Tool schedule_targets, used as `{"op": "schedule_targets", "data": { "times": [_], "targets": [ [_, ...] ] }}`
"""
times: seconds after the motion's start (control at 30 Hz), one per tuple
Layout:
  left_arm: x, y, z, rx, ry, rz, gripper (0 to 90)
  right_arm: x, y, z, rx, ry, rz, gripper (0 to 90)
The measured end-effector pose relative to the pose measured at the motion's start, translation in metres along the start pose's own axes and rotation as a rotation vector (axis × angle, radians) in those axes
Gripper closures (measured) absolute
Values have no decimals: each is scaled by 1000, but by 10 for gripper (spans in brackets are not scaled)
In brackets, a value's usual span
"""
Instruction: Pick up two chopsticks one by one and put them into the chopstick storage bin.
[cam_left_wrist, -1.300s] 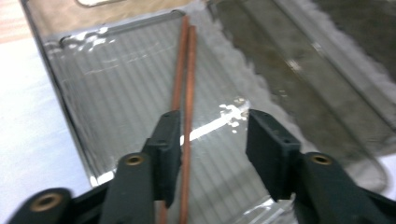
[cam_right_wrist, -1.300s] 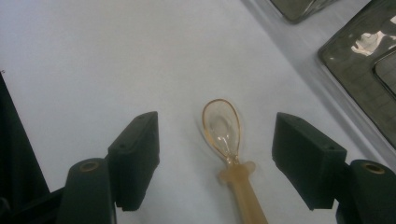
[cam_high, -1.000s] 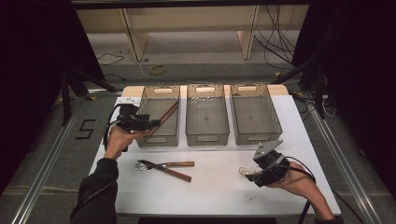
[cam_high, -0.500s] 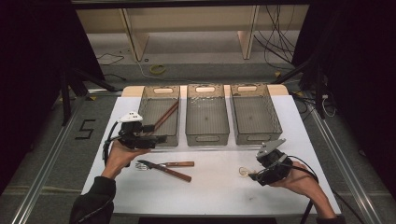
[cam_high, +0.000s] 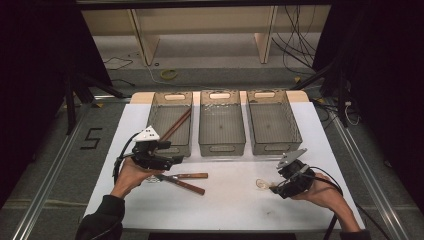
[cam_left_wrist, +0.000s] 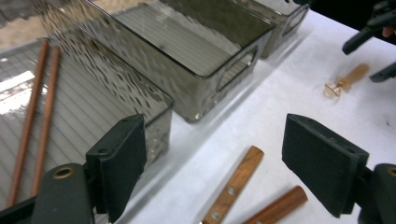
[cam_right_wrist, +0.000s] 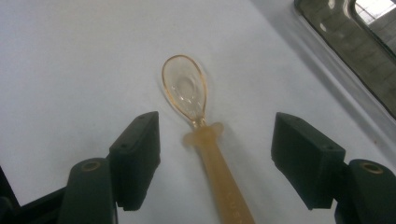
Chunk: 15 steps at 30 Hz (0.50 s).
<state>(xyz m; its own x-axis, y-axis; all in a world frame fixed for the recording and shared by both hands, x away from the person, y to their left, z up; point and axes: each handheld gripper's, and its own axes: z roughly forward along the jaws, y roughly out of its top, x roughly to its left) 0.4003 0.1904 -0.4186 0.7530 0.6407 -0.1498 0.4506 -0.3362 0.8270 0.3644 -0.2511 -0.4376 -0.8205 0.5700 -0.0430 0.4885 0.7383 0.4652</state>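
Three bins (cam_high: 222, 148): leftmost holds chopsticks (cam_high: 175, 125). Left tongs (cam_left_wrist: 212, 170) just spread, empty; right tongs (cam_right_wrist: 215, 156) spread astride spoon (cam_right_wrist: 194, 100).

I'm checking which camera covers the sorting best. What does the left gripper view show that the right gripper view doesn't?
Left gripper view: two brown chopsticks lying in the near bin, a flat riveted wooden handle and a round wooden handle on the white table, framed by the left gripper, jaws open.

Right gripper view: the right gripper, jaws open either side of the spoon's handle, and the spoon's clear bowl up close.

Both: the amber spoon and the table.
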Motion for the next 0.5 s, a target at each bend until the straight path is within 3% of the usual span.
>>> {"op": "schedule_targets", "data": {
  "times": [0.5],
  "targets": [
    [-12,-28,0,-30,0,-6,207,-2,-1,7,53,10,-12,352]
  ]
}}
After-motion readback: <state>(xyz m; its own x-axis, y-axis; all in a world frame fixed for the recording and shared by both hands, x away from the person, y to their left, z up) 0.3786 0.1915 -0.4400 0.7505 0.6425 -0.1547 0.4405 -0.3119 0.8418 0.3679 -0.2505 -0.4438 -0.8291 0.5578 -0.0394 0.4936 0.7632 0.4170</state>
